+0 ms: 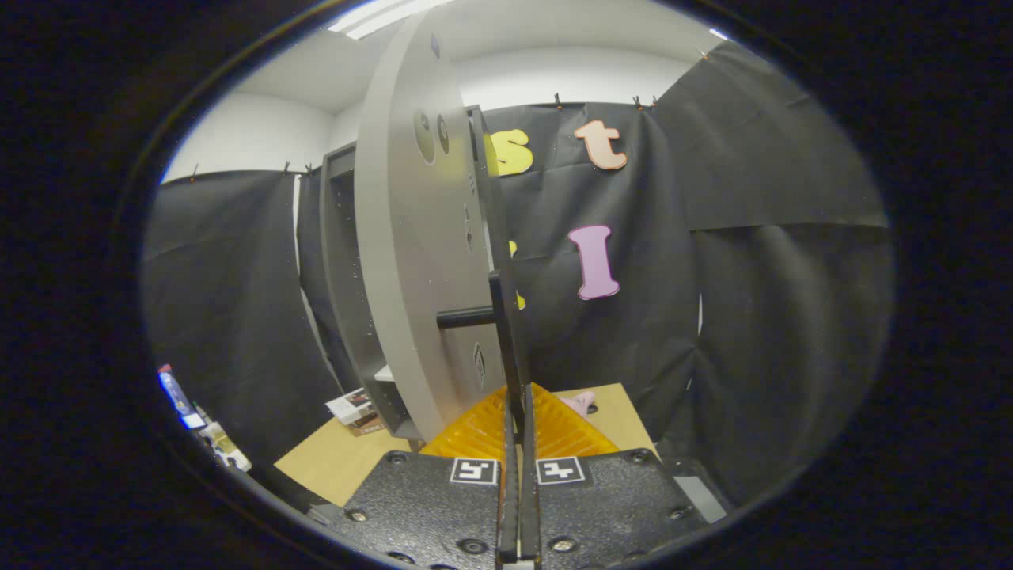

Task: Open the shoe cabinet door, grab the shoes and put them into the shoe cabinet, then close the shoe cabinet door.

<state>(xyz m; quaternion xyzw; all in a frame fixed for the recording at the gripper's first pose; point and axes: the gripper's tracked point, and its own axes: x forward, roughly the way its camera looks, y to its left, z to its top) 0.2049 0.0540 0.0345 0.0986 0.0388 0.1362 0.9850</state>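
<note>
Claw (pixel 518 427) pinched tight on the thin dark handle (pixel 506 340) of the grey cabinet door (pixel 411 261), mid-frame; door swung open, wooden surface (pixel 348 459) below.

The gripper (pixel 518 412) points level and forward, its two fingers (pixel 483 431) drawn together side by side — only a thin slit stays between them. A thin dark bar runs up through that slit; whether both fingers press on it cannot be told.
</note>
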